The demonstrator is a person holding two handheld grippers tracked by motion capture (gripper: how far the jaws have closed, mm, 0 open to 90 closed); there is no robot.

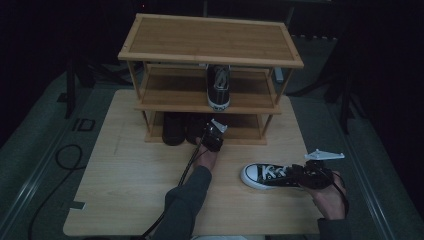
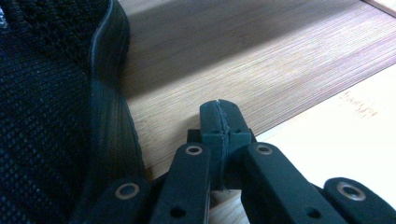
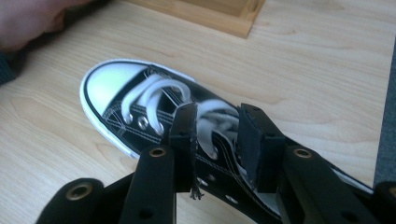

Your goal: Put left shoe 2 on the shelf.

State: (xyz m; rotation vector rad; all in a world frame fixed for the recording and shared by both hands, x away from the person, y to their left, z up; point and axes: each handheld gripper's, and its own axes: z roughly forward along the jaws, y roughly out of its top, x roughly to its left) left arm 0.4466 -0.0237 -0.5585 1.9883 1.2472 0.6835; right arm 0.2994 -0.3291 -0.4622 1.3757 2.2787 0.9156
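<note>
A black-and-white sneaker [image 1: 262,176] lies on the table, toe to the left. My right gripper [image 1: 293,172] is over its laces. In the right gripper view the gripper [image 3: 217,119] is open, its jaws either side of the white laces on the sneaker [image 3: 116,88]. My left gripper [image 1: 210,131] is at the rack's bottom shelf, beside two black shoes [image 1: 174,129]. The left gripper view has this gripper [image 2: 219,109] shut on nothing, just right of a black knit shoe [image 2: 42,107] on the shelf board [image 2: 261,70].
The three-tier wooden shoe rack [image 1: 210,40] stands at the back of the light wooden table [image 1: 130,190]. A matching sneaker [image 1: 219,87] sits on the middle shelf, toe toward me. Cables trail over the table's near edge and on the grey floor at left.
</note>
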